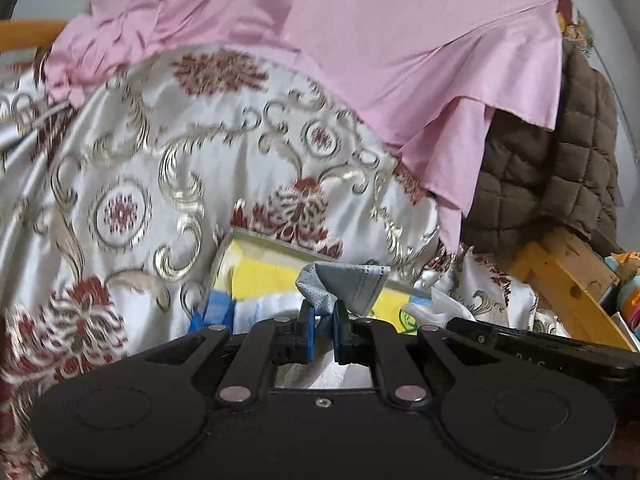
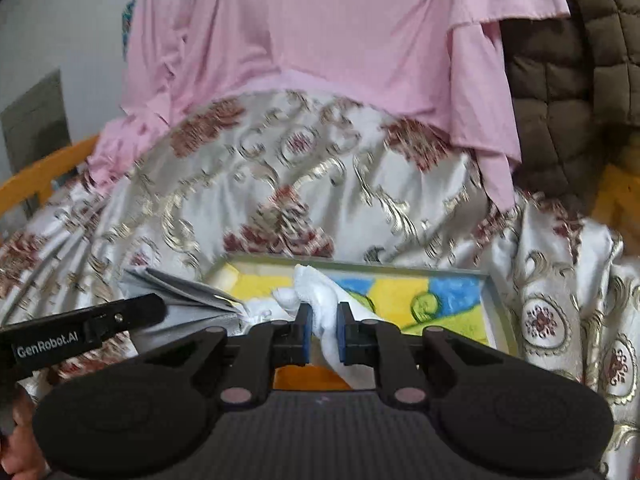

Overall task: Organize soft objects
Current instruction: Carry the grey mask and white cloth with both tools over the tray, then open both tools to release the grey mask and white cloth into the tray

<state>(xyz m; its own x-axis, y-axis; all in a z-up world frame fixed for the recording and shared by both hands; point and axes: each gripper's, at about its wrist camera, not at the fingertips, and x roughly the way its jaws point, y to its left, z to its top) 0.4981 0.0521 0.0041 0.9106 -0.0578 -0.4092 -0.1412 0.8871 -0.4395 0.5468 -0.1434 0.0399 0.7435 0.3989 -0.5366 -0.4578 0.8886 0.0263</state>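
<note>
In the left wrist view, the left hand-held gripper [image 1: 323, 330] is seen at 6 o'clock, its blue pads clamped on a bunched corner of a grey cloth [image 1: 352, 285] with fine dotting and stitched edges; the cloth stands up just above the pads. In the right wrist view, the right hand-held gripper [image 2: 323, 330] is likewise at 6 o'clock, its pads closed on a twisted white cloth [image 2: 320, 300], which runs up past the pads and hangs below them.

A yellow and blue picture in a pale frame [image 2: 420, 292] is recorded directly beyond both grippers. Only the right view shows its green figure and its right-hand edge; in the left view it is largely covered.

A satin spread [image 1: 168, 184], patterned in gold scrolls and dark red flowers, fills the middle of both views. A pink sheet [image 1: 380, 52] lies over it from 12 to 2 o'clock. A brown quilted item [image 1: 560, 168] is seen at 3 o'clock in the left view and at 1 to 2 o'clock in the right.

The left view alone shows a wooden frame [image 1: 560, 276] at 4 o'clock. The right view alone shows the left tool's black arm marked "GenRobot.AI" [image 2: 60, 344] at 8 o'clock, with the grey cloth fanned out beside it, and part of a hand [image 2: 20, 440] at 7 o'clock.
</note>
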